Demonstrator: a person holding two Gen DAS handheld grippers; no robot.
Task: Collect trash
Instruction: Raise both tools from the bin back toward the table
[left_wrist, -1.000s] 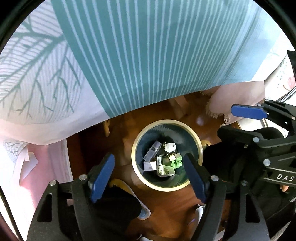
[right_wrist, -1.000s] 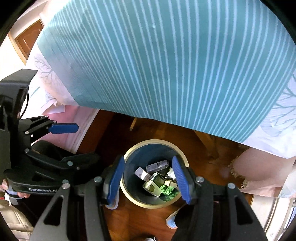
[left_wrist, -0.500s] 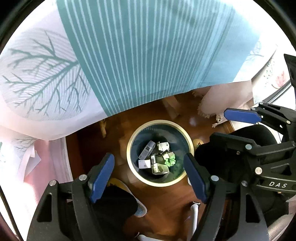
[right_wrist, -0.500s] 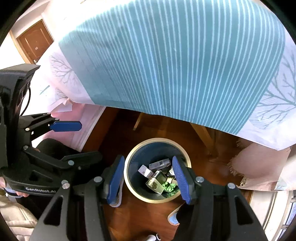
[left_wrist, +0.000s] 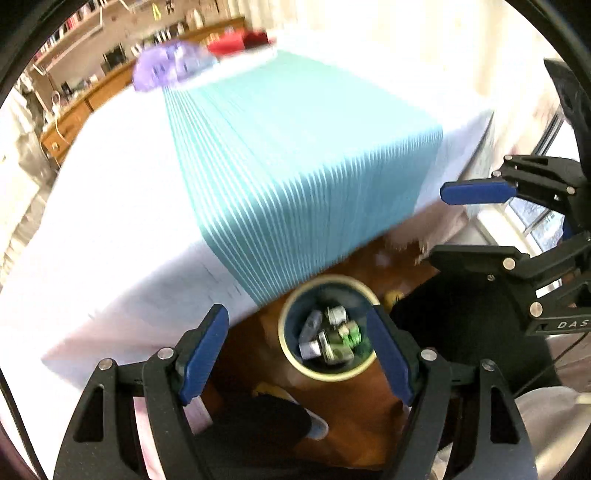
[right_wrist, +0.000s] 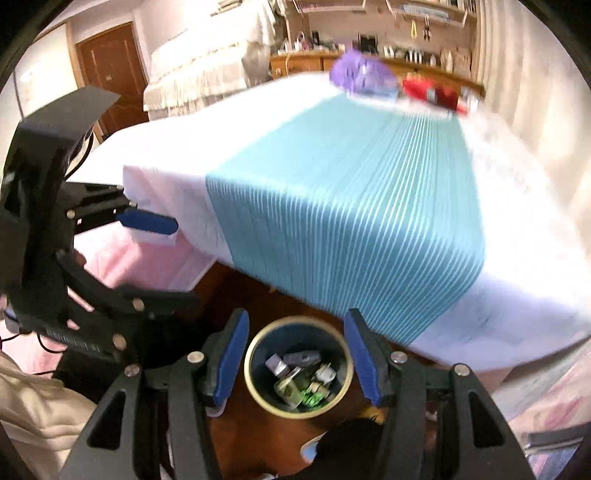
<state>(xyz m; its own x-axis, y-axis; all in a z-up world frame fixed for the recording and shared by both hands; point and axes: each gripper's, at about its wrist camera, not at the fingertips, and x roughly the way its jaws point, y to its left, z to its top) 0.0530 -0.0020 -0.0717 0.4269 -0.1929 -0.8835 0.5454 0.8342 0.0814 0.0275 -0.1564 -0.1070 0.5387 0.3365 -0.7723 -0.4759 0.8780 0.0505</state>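
Note:
A round dark bin with a cream rim (left_wrist: 295, 360) (right_wrist: 255, 387) stands on the wooden floor below the table edge. It holds several small boxes and a green crumpled scrap (left_wrist: 351, 336) (right_wrist: 312, 398). My left gripper (left_wrist: 297, 347) is open and empty, high above the bin. My right gripper (right_wrist: 295, 363) is open and empty, also above the bin. Each gripper shows in the other's view, the right gripper in the left wrist view (left_wrist: 476, 192) and the left gripper in the right wrist view (right_wrist: 147, 223).
A table with a white cloth and a teal striped runner (left_wrist: 295, 158) (right_wrist: 351, 206) fills the middle. At its far end lie a purple object (left_wrist: 166, 66) (right_wrist: 362, 72) and a red object (left_wrist: 236, 42) (right_wrist: 432, 92). Shelves and a wooden door (right_wrist: 110, 70) stand behind.
Both grippers have risen and tilted up. The table top and the room behind have come into view. The bin looks smaller and lower in both views. Both grippers stay open.

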